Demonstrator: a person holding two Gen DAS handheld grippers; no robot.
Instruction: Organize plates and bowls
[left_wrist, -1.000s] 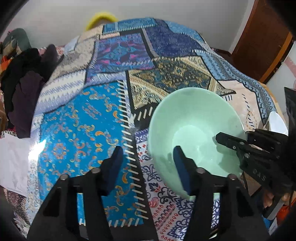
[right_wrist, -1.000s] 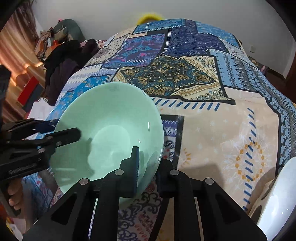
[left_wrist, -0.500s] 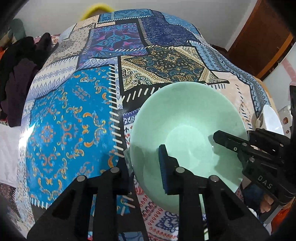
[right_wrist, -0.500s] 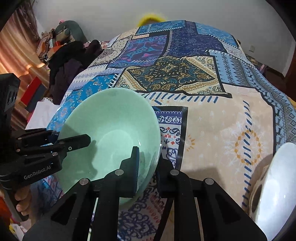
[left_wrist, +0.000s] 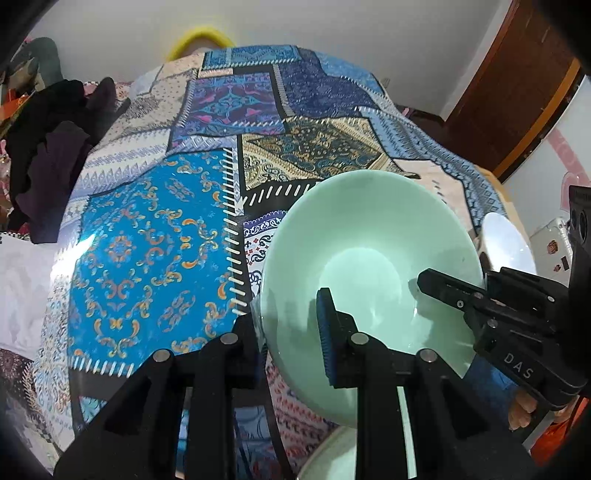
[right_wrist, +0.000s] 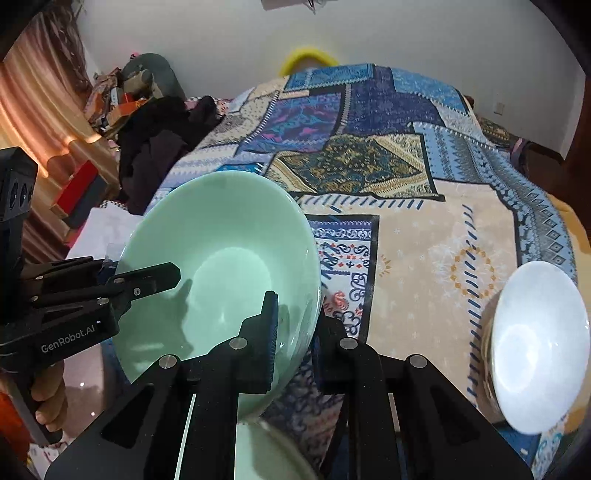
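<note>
- Bowl (left_wrist: 369, 258) of mint green fills the right half of the left wrist view, tilted so its inside faces the camera, lifted above the patchwork cloth (left_wrist: 155, 251).
- The left gripper (left_wrist: 290, 332) pinches the bowl's near-left rim: one finger sits inside with its blue pad against the wall, the other lies outside under the rim.
- From the right, the right gripper (left_wrist: 439, 286) reaches in, one black finger lying over the inner wall of the same bowl; its other finger is hidden behind the bowl.
- A white bowl (left_wrist: 508, 243) shows just past the green bowl's right edge, and part of another pale green dish (left_wrist: 332, 458) lies at the bottom edge, below the held bowl.
- Dark clothes (left_wrist: 48, 147) are heaped at the left side of the cloth.
- In the right wrist view, the green bowl (right_wrist: 221, 251) stands tilted at left-centre, clear of the cloth (right_wrist: 424, 240).
- The right gripper (right_wrist: 295, 325) is clamped on the bowl's right rim, one finger inside, one outside.
- The left gripper (right_wrist: 162, 275) comes from the left edge, one finger over the inner wall; the rim hides how the other lies.
- The white bowl (right_wrist: 539, 347) rests on the cloth at far right, well apart from the green one.
- A pale green dish (right_wrist: 266, 454) shows between the finger bases, under the held bowl.
</note>
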